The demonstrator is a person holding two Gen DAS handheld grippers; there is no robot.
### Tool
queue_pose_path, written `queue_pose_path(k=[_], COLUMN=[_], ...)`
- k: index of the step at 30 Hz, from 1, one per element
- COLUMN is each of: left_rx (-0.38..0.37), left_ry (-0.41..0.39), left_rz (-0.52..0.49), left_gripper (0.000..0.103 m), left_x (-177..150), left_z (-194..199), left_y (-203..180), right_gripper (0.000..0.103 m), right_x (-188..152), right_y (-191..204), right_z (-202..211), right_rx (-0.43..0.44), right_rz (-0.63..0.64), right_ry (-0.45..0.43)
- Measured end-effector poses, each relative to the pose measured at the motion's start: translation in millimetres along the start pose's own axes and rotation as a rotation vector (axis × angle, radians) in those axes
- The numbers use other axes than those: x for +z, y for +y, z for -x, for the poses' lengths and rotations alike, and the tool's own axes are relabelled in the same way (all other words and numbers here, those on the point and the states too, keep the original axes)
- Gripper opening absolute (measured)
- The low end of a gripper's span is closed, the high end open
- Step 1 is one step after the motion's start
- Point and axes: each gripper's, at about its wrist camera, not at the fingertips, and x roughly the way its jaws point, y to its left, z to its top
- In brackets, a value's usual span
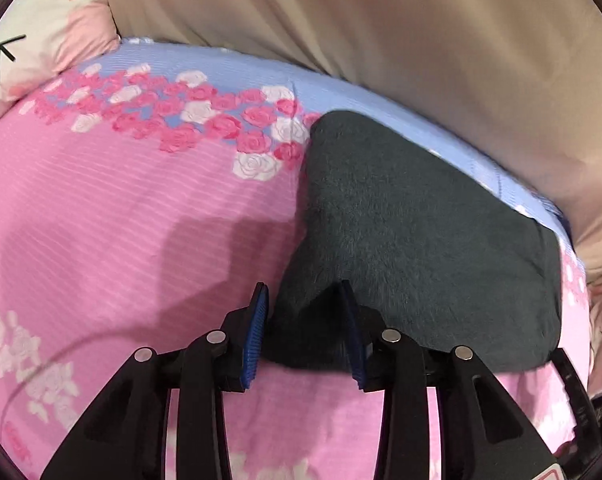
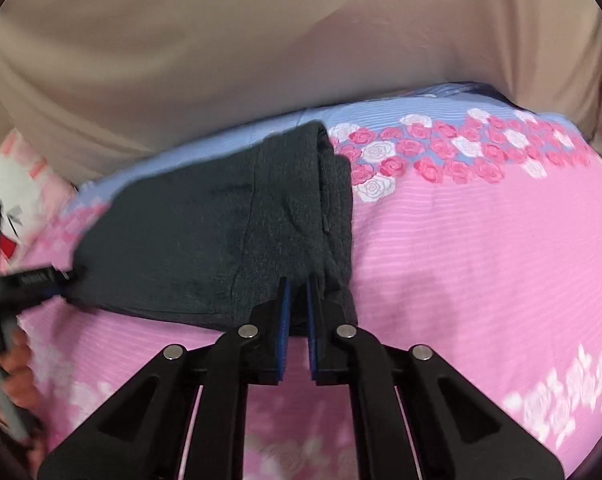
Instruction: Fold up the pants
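Observation:
The dark grey pants (image 1: 429, 240) lie folded into a compact block on a pink flowered bedsheet (image 1: 121, 220). My left gripper (image 1: 303, 292) is open, its blue pads straddling the near left corner of the pants, which bunches up between them. In the right wrist view the pants (image 2: 205, 232) show seams and a layered right edge. My right gripper (image 2: 297, 284) has its pads close together at the pants' near right corner, with a narrow gap and fabric edge between them. The left gripper (image 2: 29, 280) shows at the pants' left edge.
A beige curtain or cover (image 1: 381, 20) hangs behind the bed. A pink and white pillow (image 1: 49, 32) lies at the far left. The sheet has a blue band (image 2: 441, 108) with roses along the far edge. A hand (image 2: 17, 376) holds the left gripper's handle.

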Motion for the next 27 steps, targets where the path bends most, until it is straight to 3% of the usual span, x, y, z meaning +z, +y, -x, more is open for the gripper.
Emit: queue_pose_path(k=[3,5,6,8,11,17,21,24,27], left_rx=[0.024,0.056,0.066,0.089,0.123,0.173,0.216,0.224,0.243], left_ry=[-0.086,-0.120,-0.131,-0.144,-0.180,-0.266,-0.319,-0.341,-0.357], left_rz=[-0.079,-0.139,-0.160,-0.201,-0.239,-0.273,-0.285,-0.306,-0.341], left_gripper=[0.032,0.032,0.033,0.033,0.035,0.047,0.065,0.072,0.075], left_x=[-12.9,-24.7,-31.5,-43.1,-60.5,-97.7,-124.1,-145.1,-159.9], left_z=[29.1,37.3,41.3,46.5,57.8,78.4,90.5,96.6,97.0], left_y=[-9.1,-19.3,-21.4,-25.7,-25.5,-23.3,-21.7,-21.3,-23.9], right_gripper=[0.008,0.010,0.010,0.010,0.010,0.011,0.011,0.012,0.034], right_x=[-4.9,-14.8,-19.0,-23.7,-30.4,-71.8,-104.6,-118.2,-126.6], right_y=[6.9,0.1,-6.1,-4.6,9.1,20.4,19.1,19.9,23.1], right_z=[3.9,-17.2,-19.0,-2.5,36.9,84.2,99.2,112.6,122.5], right_rx=[-0.032,-0.108,-0.092,-0.030,-0.058,-0.112,-0.126,-0.130,-0.148], right_rz=[0.052,0.059,0.018,-0.021,0.030,0.053,0.029,0.014,0.025], right_ry=[-0.004,0.065,0.080,0.044,-0.060,-0.120,-0.113,-0.121,-0.134])
